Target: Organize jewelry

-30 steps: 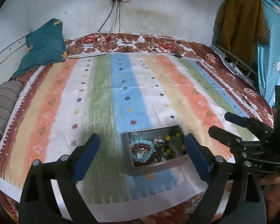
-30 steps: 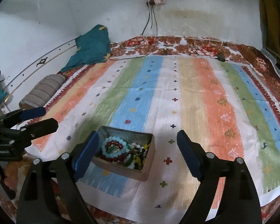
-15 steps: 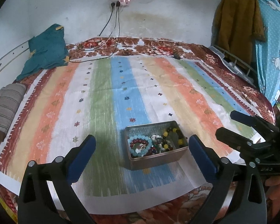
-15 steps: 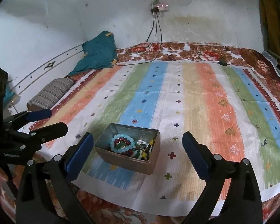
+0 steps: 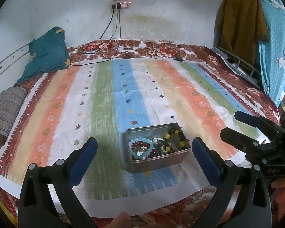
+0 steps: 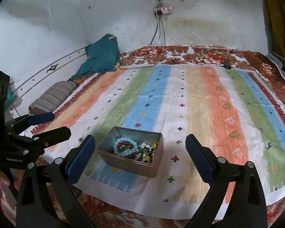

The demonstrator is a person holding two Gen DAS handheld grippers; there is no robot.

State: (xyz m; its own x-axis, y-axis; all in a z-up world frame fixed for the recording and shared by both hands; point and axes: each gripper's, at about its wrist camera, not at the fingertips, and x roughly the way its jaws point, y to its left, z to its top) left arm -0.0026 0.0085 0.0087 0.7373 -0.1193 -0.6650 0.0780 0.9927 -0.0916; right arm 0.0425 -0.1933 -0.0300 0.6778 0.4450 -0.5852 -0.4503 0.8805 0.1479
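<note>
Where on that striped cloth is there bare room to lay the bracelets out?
Nearly everywhere. The striped cloth is bare beyond the metal tin as far as the cables, and right of the tin to the cloth's edge. Left of the tin is free too. Only the tin is crowded, heaped with beads.

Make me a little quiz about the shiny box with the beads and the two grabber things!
1. True or false: the left gripper is holding a bracelet.
2. The light blue bead bracelet lies: A) on the striped cloth B) inside the metal tin C) on the striped pillow
3. Fill in: the right gripper is wide ____.

Key: 1 false, it is open and holds nothing; 2 B; 3 open.
</note>
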